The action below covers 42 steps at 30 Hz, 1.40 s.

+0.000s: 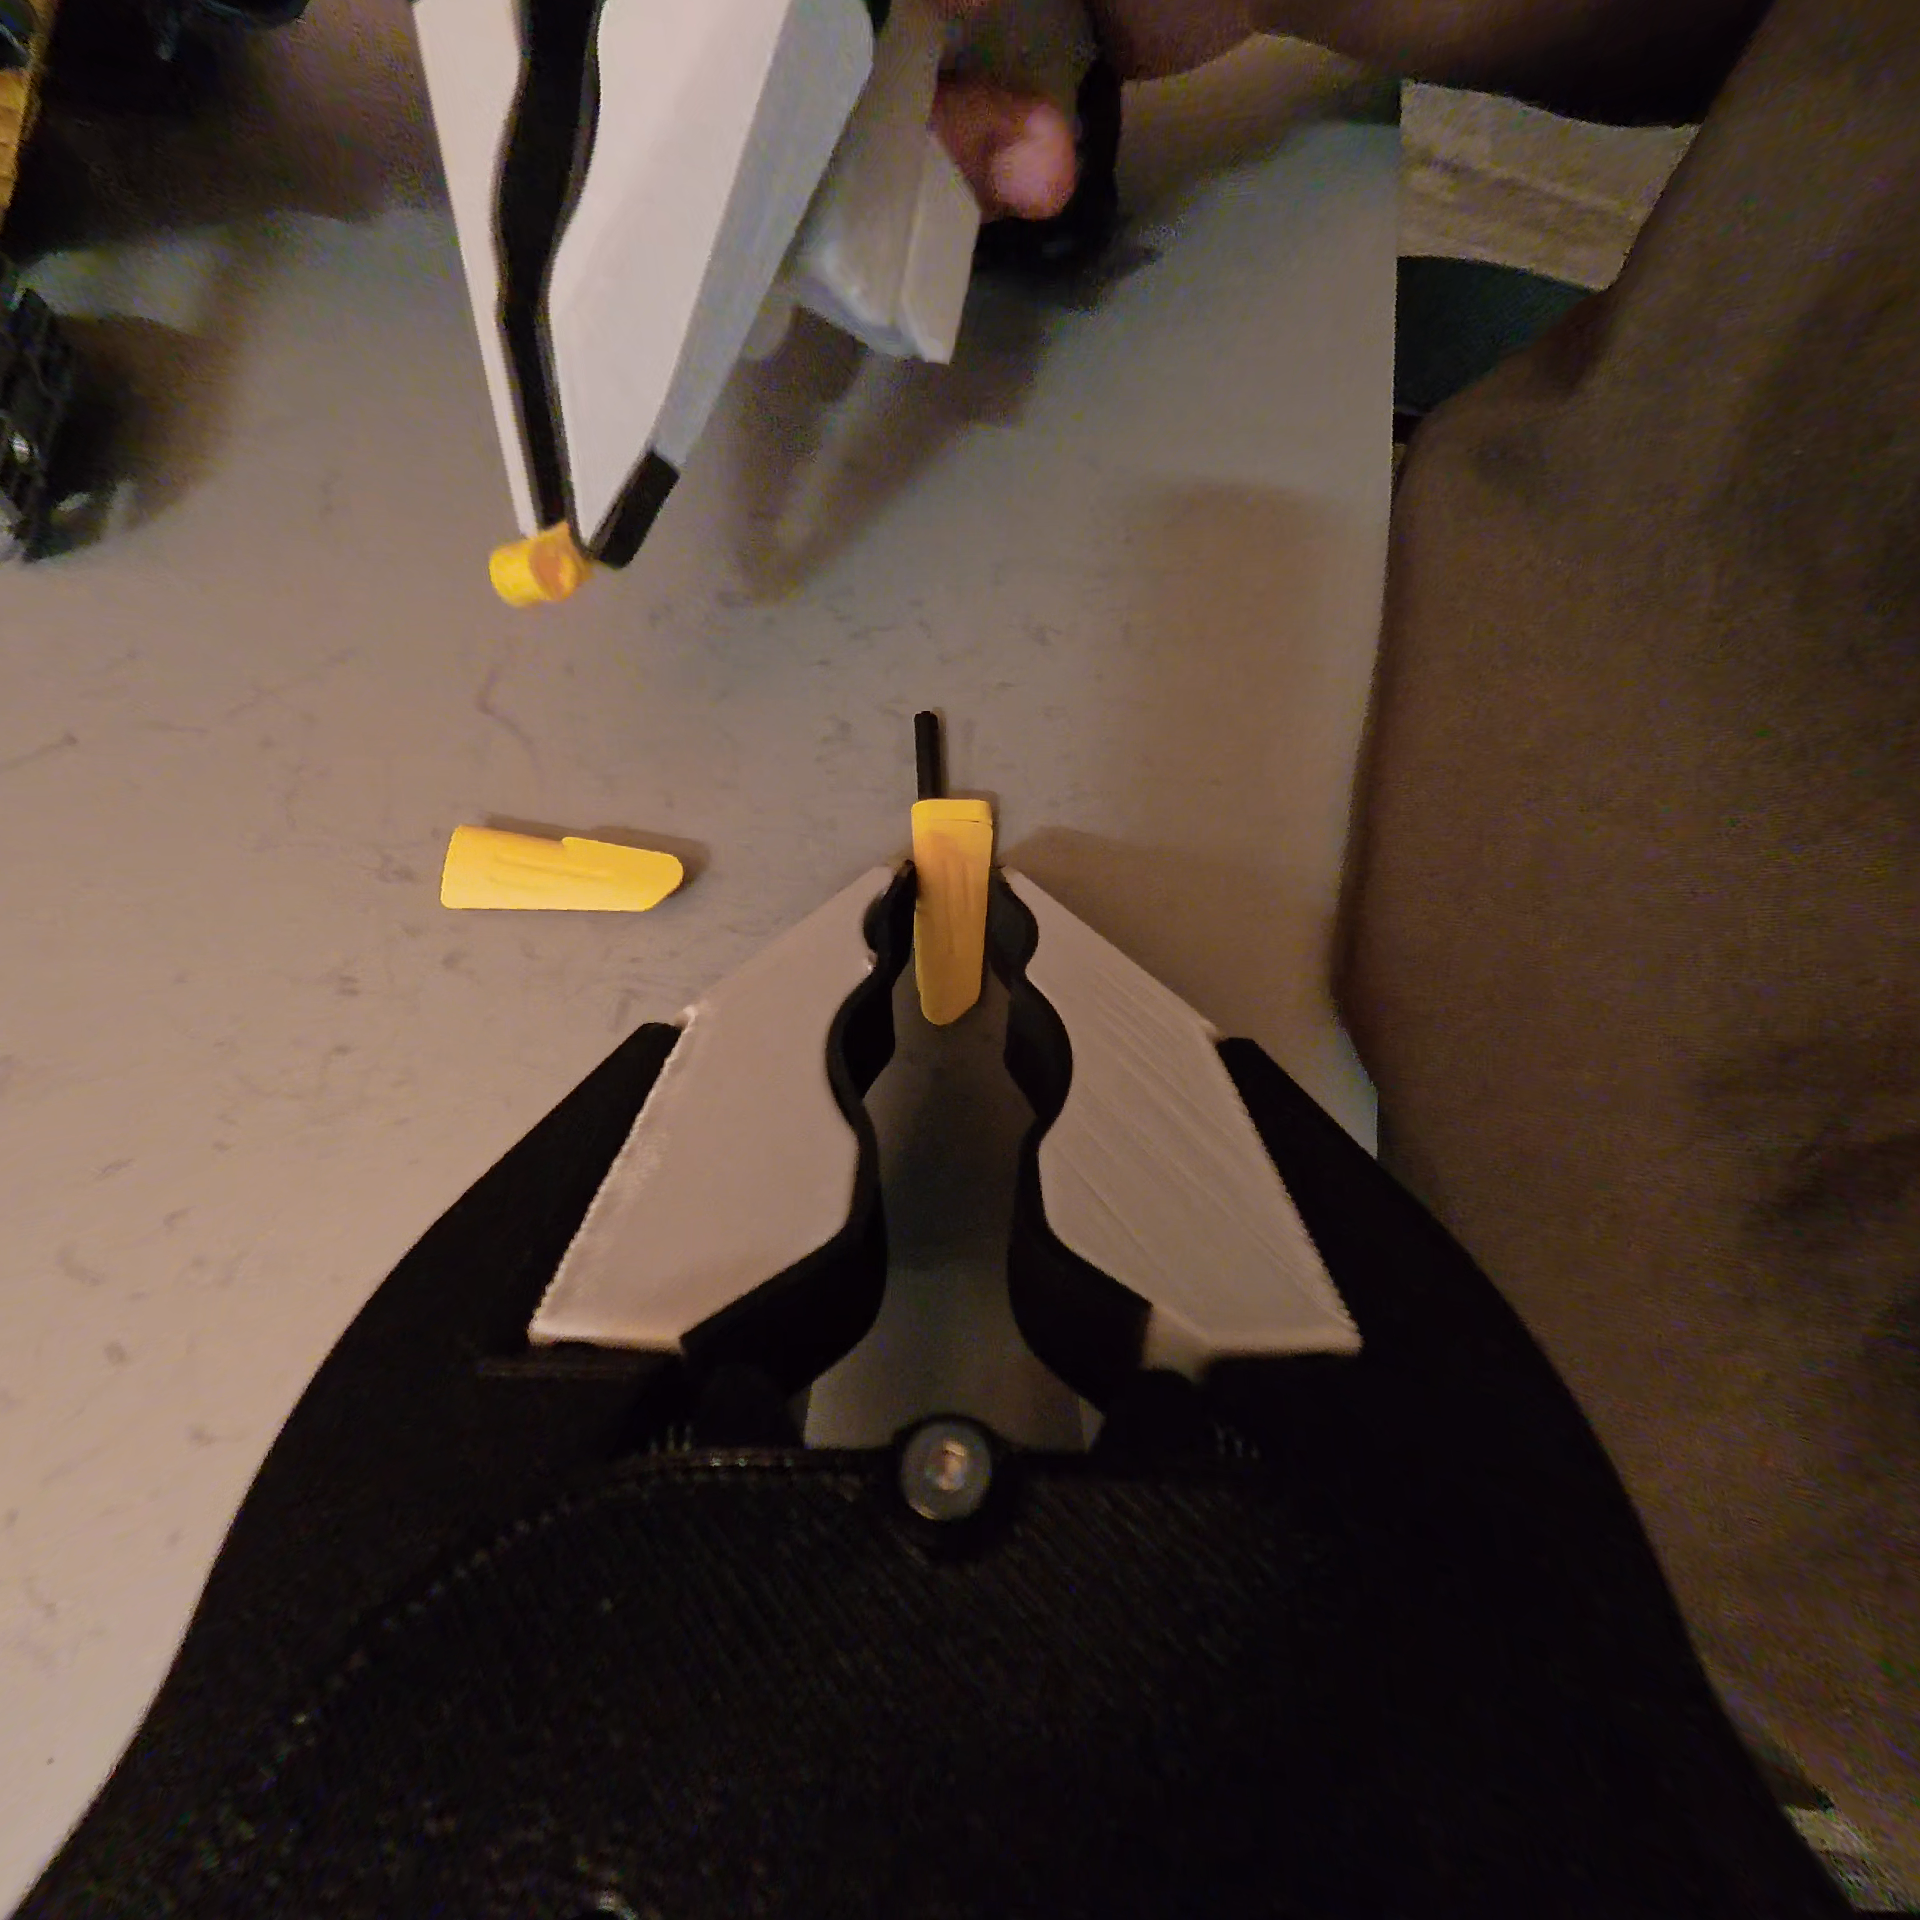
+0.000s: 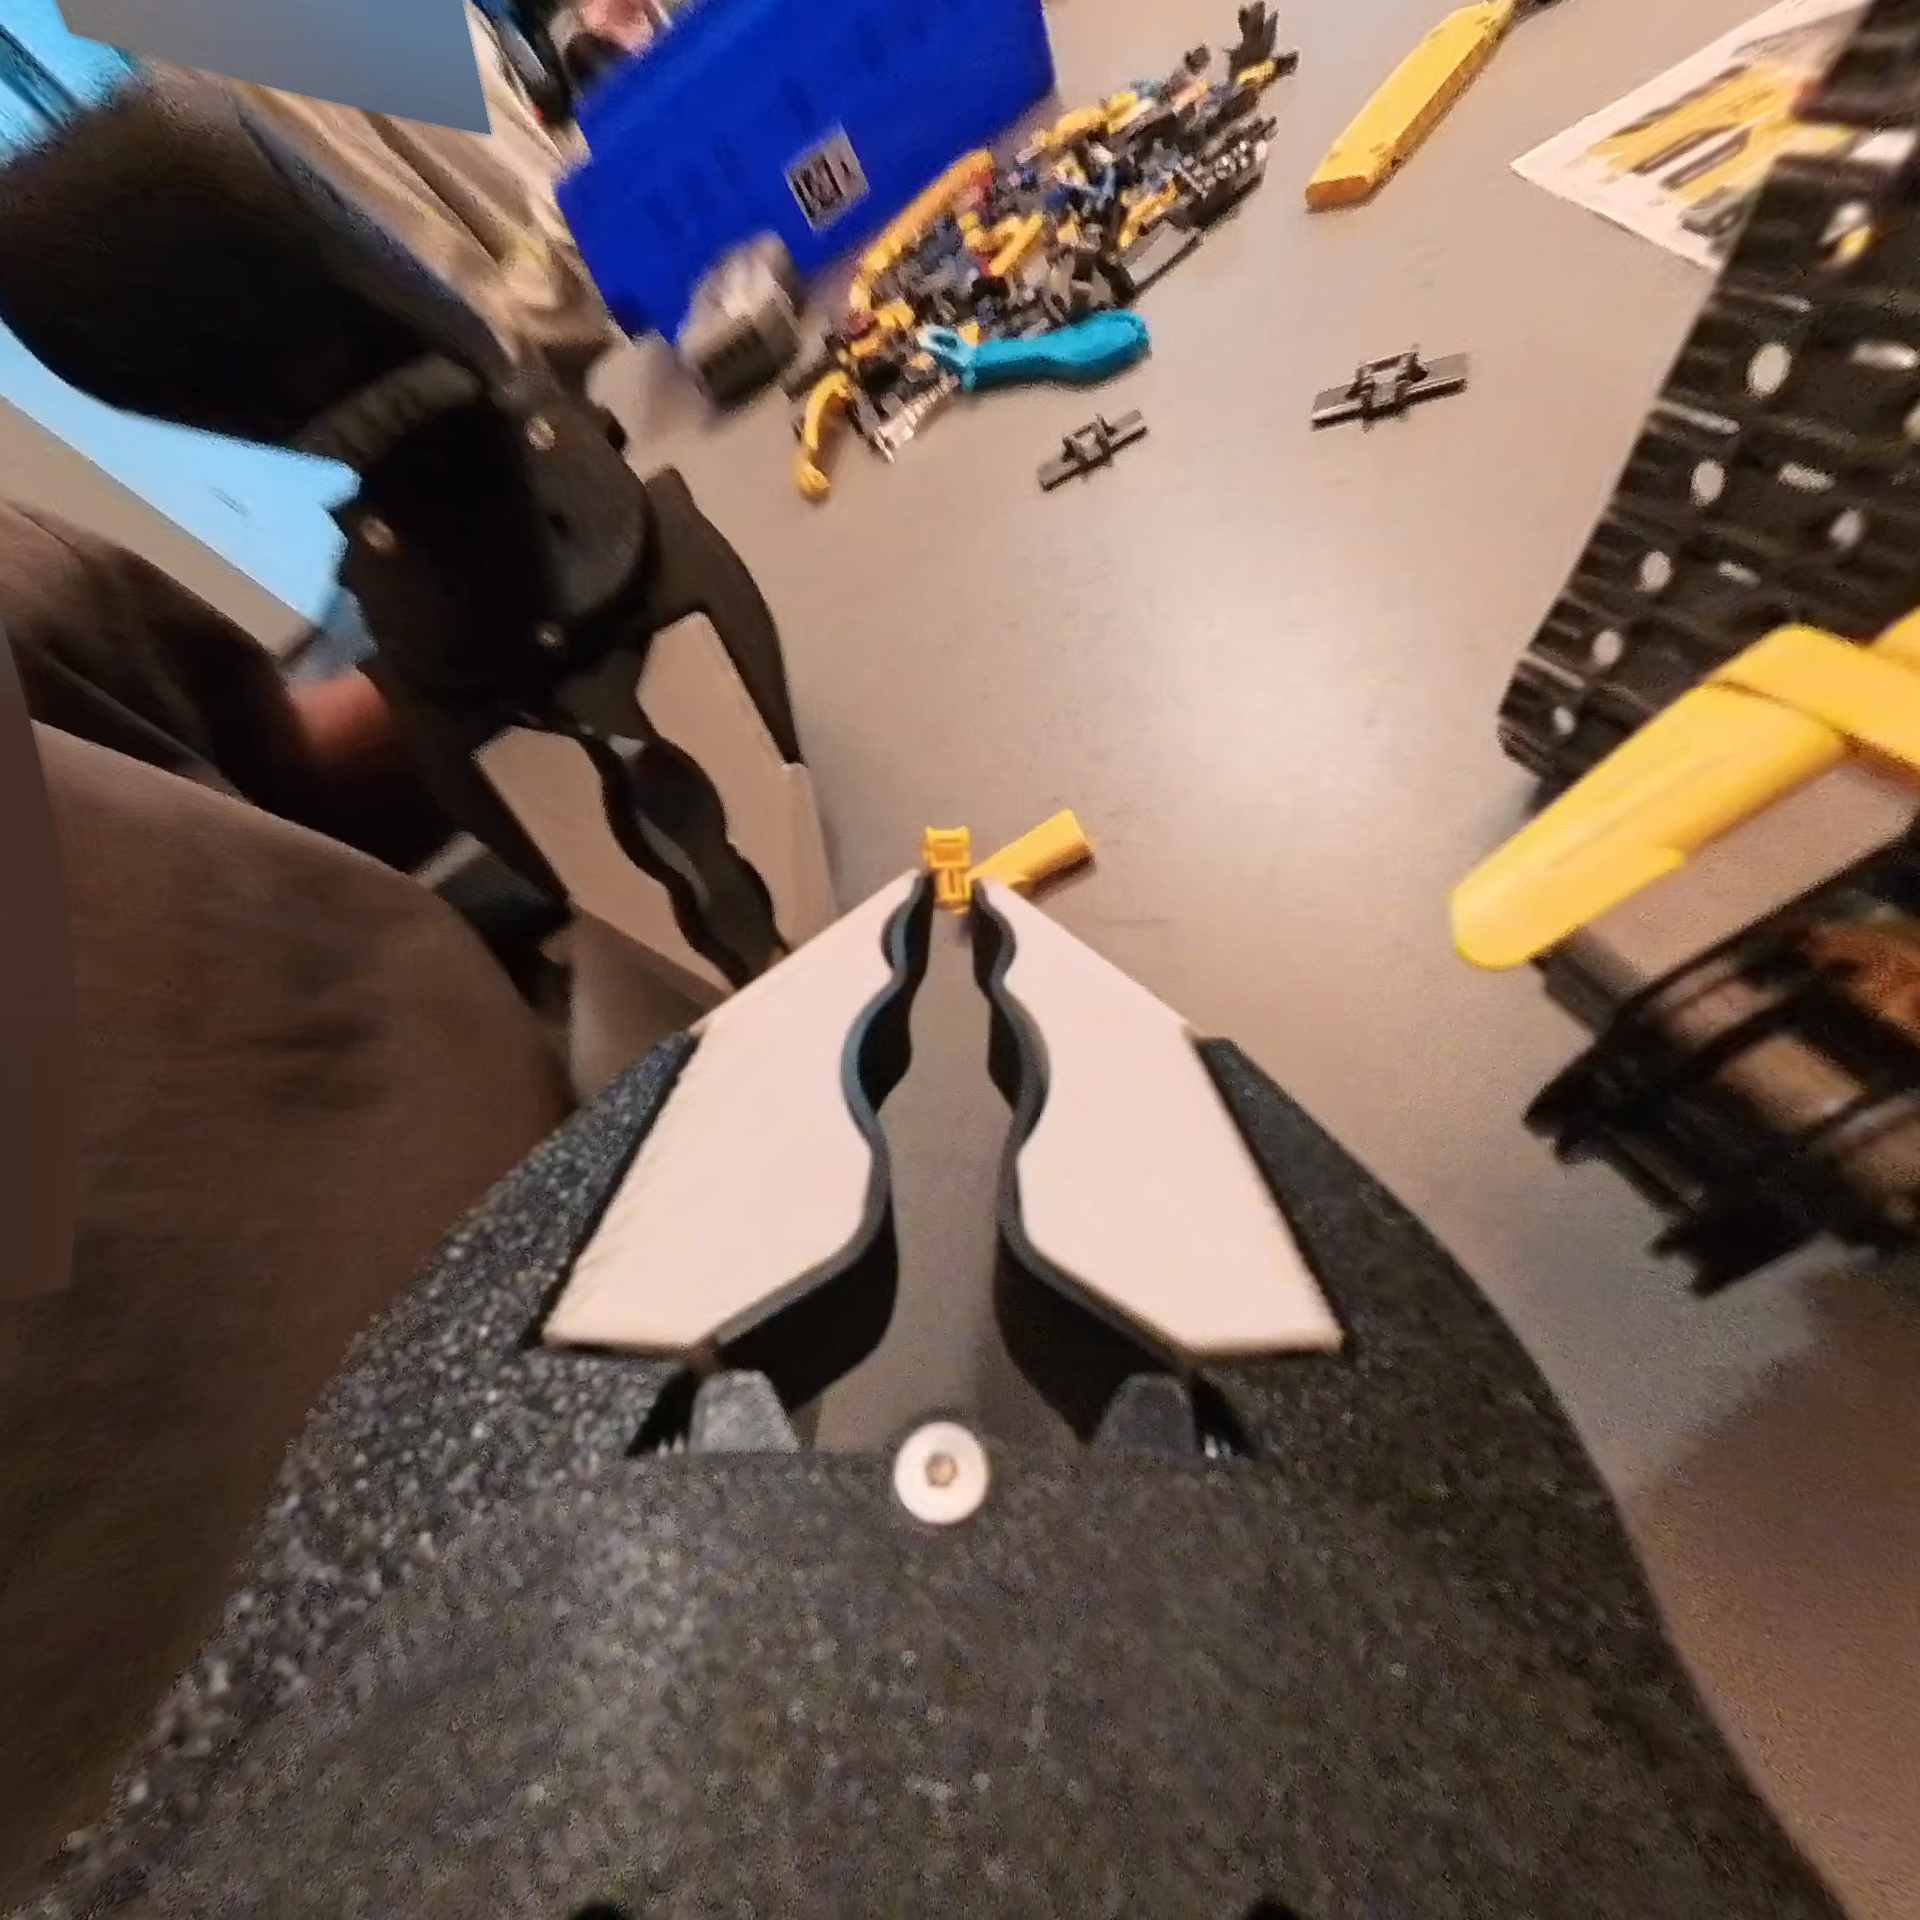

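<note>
Gripping yellow wedge piece [image 1: 945, 914] | left hand-held gripper [image 1: 948, 883] | black pin [image 1: 924, 750] part-hidden

A loose wedge piece [image 1: 561, 871] lies on the table [image 1: 260, 1039], left of the left gripper [image 1: 951, 883].

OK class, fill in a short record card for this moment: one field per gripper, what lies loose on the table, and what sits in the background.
left gripper: shut on a yellow panel piece with a black axle sticking out
right gripper: shut on a small yellow connector
loose on table: second yellow panel piece
background: blue bin, pile of building parts, teal tool
</note>
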### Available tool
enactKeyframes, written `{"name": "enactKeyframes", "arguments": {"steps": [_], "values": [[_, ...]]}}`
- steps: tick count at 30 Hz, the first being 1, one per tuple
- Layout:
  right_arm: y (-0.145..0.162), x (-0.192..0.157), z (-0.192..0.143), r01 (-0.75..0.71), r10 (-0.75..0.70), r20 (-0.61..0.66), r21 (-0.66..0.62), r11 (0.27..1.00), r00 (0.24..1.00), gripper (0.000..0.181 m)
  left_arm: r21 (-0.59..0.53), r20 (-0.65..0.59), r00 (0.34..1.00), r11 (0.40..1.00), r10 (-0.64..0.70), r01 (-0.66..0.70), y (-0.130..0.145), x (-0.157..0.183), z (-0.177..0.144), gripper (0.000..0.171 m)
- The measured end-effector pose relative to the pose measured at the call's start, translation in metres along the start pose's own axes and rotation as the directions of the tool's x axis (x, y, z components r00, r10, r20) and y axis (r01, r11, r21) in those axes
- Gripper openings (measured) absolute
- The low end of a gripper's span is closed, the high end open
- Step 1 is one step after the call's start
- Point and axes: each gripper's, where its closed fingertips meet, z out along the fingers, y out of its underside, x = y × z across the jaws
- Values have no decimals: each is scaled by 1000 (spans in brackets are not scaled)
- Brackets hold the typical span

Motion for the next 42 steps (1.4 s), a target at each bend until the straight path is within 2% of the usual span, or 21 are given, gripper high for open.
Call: {"name": "enactKeyframes", "arguments": {"steps": [4,8,11,13,14,16,19,42], "values": [[0,-2,-7,-80,79,45,41,996,996,6,0,3,1000,1000,0,0,0,0,0,11],[9,-4,-11,-47,47,40,4,999,998,6,-1,0,1000,1000,-4,4,0,0,0,11],[34,-17,-12,122,-112,73,-152,981,991,6,-1,-1,1000,1000,-6,6,0,0,0,11],[64,-14,-13,299,-298,56,-338,892,953,6,-1,0,1000,1000,-7,7,0,-1,0,11],[69,-13,-13,374,-386,48,-380,846,921,6,-1,-1,1000,1000,-8,8,0,-1,0,11],[70,-20,-15,469,-477,82,-391,792,875,7,-1,-1,1000,1000,-10,10,0,-1,0,11],[74,-16,-16,488,-501,93,-431,759,861,7,-1,0,1000,1000,-10,10,0,-1,0,12],[71,-13,-13,433,-455,26,-361,826,890,7,-3,16,1000,1000,5,-5,0,-1,1,12]]}}
